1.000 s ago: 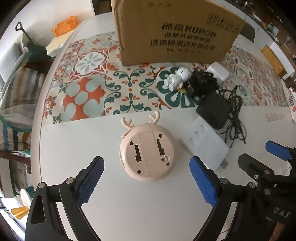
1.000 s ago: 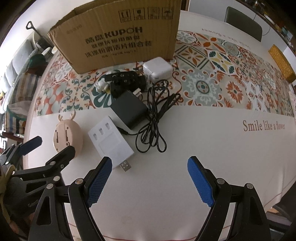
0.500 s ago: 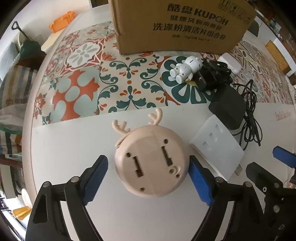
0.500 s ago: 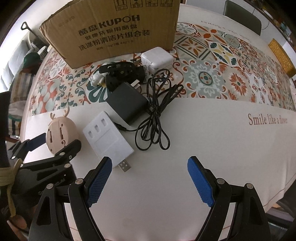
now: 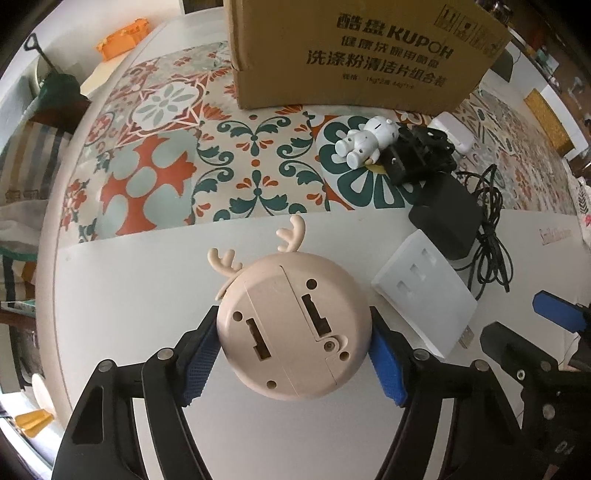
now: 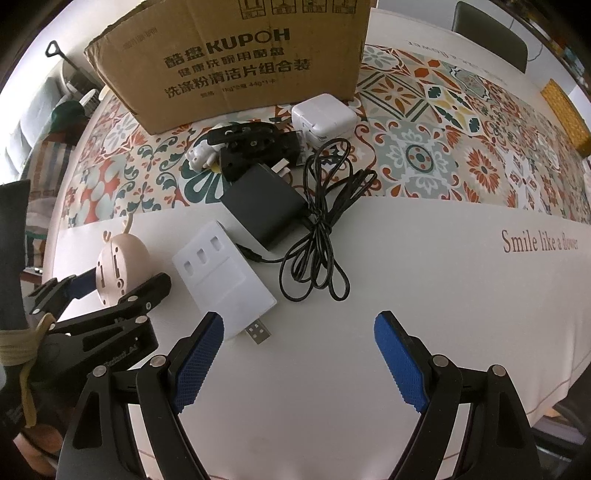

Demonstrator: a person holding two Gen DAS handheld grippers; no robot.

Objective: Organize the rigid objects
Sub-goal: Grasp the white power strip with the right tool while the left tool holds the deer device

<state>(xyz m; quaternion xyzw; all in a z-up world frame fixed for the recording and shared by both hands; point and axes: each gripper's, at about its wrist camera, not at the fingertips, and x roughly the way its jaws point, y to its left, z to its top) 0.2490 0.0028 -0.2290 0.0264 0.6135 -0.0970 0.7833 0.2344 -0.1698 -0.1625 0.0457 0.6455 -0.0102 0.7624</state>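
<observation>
A round beige deer-shaped gadget [image 5: 293, 328] with antlers lies back-side up on the white table. My left gripper [image 5: 291, 362] is shut on it, blue pads pressed against both sides; it also shows in the right wrist view [image 6: 118, 269]. My right gripper [image 6: 299, 358] is open and empty above the table, just in front of a white USB hub [image 6: 221, 275]. A brown cardboard box [image 6: 240, 62] stands at the back. A white bear figure [image 5: 369, 142], a black clamp part [image 6: 251, 147], a black power adapter [image 6: 266, 205] with its cable [image 6: 321, 236] and a white charger [image 6: 323, 118] lie before the box.
The patterned table runner [image 5: 166, 158] crosses the table under the box. The table's left edge curves close to my left gripper. A dark chair [image 6: 487, 33] stands beyond the far side. An orange object [image 5: 122, 35] lies far left.
My left gripper moved forward around the deer gadget and closed on it. My right gripper moved slightly forward toward the USB hub and stayed open.
</observation>
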